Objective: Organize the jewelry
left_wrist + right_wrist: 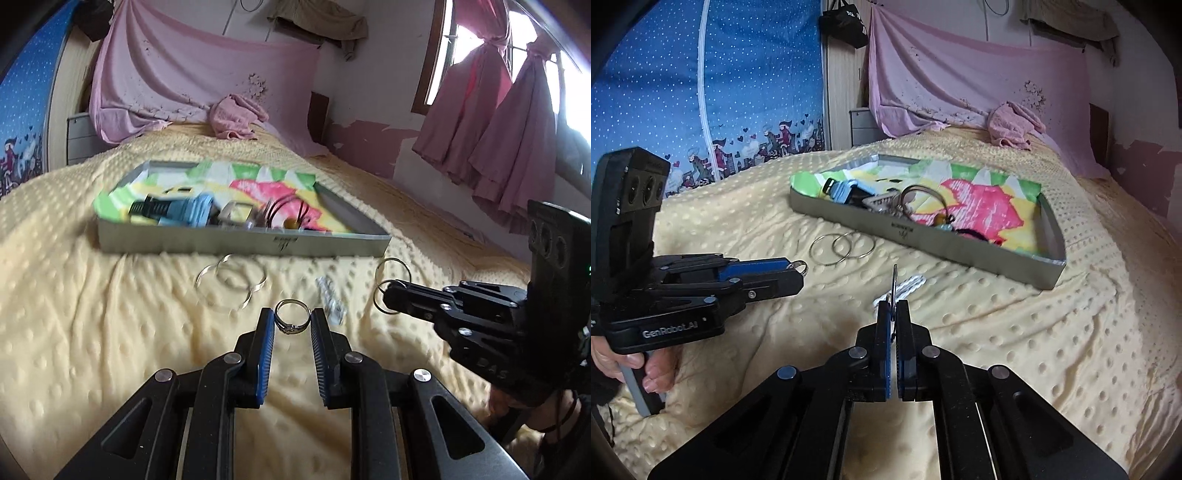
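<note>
Bedspread (110, 350): ring (292, 316) between (left) gripper (293, 323) fingers

"GenRobot.AI" is printed on the left tool (799, 271)

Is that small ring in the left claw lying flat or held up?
Held up: the small ring sits between the left gripper fingers, above the yellow blanket.

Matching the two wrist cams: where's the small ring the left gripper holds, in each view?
Left wrist: small ring sits lower centre, between the left gripper fingertips.
Right wrist: at left, poking from that gripper's tips.
Shared landmark: grey tray on the yellow bedspread, beyond the two loose hoops.
</note>
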Tool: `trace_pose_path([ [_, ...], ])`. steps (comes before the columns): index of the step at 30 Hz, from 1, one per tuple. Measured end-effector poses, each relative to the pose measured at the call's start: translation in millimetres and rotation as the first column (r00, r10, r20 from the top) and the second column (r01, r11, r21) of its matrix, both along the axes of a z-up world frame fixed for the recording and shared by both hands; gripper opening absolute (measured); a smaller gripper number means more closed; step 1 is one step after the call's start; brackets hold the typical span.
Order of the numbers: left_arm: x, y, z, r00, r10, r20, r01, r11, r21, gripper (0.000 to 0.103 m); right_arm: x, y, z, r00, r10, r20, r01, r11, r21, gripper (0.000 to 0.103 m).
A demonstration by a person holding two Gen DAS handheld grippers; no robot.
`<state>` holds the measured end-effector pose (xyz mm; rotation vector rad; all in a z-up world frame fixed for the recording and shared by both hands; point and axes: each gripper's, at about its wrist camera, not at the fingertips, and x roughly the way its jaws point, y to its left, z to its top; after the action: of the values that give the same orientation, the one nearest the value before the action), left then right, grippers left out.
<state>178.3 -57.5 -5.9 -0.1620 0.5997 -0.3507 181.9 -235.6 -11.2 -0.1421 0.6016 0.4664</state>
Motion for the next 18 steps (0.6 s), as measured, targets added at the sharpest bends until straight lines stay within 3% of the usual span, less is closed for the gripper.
trace_pose_path([
  [7,49,1,25,0.995,0.085,0.049,-0.083,0.996,-0.042,0.019,47,-14,18,0.994,-0.095,0.051,0.091,0.993,0.07,0.003],
  [11,86,8,28,0.992,0.124,0.017,-0.123,0.99,-0.071,0.019,78,-16,27,0.991,-0.117,0.07,0.11,0.99,0.092,0.003],
  [18,136,7,24,0.987,0.148,-0.062,-0.15,0.989,-0.02,0.019,124,-8,14,0.993,-0.121,0.015,0.119,0.989,0.084,0.003],
])
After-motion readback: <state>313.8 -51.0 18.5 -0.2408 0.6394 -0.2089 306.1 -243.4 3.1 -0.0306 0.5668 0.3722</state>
